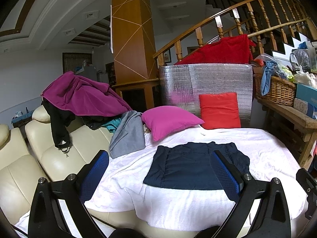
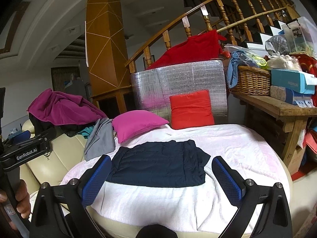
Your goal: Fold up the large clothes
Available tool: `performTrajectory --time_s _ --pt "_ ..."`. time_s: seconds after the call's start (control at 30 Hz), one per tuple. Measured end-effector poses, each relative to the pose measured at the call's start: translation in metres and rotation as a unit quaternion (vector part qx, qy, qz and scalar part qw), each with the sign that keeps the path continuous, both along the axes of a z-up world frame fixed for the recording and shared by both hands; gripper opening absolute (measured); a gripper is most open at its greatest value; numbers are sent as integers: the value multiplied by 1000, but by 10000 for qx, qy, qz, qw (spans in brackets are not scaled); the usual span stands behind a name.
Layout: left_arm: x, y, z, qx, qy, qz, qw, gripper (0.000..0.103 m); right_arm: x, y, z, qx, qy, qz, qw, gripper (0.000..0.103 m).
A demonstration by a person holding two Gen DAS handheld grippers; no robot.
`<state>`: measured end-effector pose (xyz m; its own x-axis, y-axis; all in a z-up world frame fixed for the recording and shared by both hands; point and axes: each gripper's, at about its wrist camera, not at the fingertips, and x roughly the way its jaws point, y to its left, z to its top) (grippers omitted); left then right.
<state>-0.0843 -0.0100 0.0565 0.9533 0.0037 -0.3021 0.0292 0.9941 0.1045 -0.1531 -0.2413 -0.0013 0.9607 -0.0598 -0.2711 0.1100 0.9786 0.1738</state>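
Observation:
A navy garment (image 1: 190,166) (image 2: 160,164) lies folded into a flat rectangle on the white blanket (image 1: 178,202) (image 2: 158,200) that covers the cream sofa. My left gripper (image 1: 160,162) hangs open above the blanket's near side, nothing between its blue-padded fingers (image 1: 95,174). My right gripper (image 2: 161,167) is open too, its fingers (image 2: 227,178) straddling the garment from above and clear of it. The left gripper's body (image 2: 25,150) and a hand on its handle show at the left edge of the right wrist view.
A grey garment (image 1: 127,134) (image 2: 101,138), a purple fleece (image 1: 83,95) (image 2: 61,109) and dark clothes drape over the sofa back (image 1: 59,154). A magenta pillow (image 1: 168,121) and a red pillow (image 1: 220,111) sit behind. A wooden bench (image 1: 289,115) with a wicker basket (image 2: 251,81) stands right.

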Motion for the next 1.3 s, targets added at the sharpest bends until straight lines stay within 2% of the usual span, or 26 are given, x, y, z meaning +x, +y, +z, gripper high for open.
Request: performTrajectory --time_s 0.57,0.93,1.3 --pt "-6 -8 6 53 -73 -57 9999 101 0 -7 2 -11 -50 8 10000 103" --pt "-2 -17 8 -16 -46 -237 9997 101 -6 -12 10 -62 -79 -179 9998 103" --pt "20 -14 0 -36 142 -262 9995 101 23 -2 12 -231 74 -74 9997 103"
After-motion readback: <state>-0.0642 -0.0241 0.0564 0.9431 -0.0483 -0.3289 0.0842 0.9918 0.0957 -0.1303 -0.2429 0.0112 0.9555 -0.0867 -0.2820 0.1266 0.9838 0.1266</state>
